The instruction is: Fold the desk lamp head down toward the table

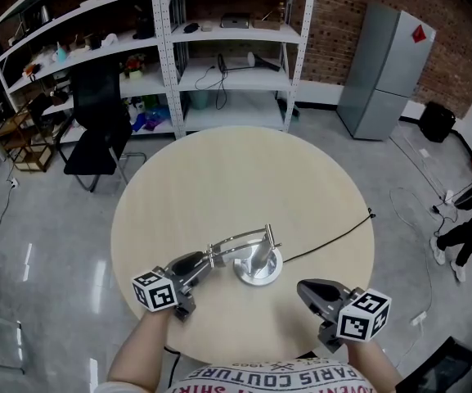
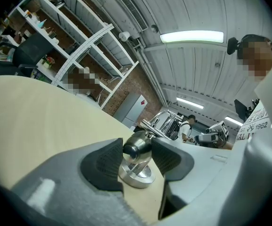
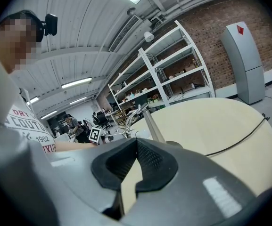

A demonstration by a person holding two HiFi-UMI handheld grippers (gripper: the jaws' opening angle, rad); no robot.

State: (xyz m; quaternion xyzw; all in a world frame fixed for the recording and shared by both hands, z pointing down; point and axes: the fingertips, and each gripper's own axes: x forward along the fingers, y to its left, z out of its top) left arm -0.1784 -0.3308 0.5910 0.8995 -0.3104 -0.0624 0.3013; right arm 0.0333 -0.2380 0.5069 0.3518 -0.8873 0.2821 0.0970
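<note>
Reaching level from lower left, left gripper [image 1: 196,264] clamps the rounded lamp head [image 2: 136,146] of the silver desk lamp [image 1: 258,268], arm folded low, lower centre of round table [image 1: 219,170]; right gripper [image 1: 307,288] closed, empty, lower right.

Lab: steel shelving [image 1: 234,79], brick wall [image 1: 338,23]

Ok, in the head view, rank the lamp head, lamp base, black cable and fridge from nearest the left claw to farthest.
1. Lamp head, held in the left claw.
2. Lamp base, just right of it.
3. Black cable, trailing right across the table.
4. Fridge, far back right.
</note>
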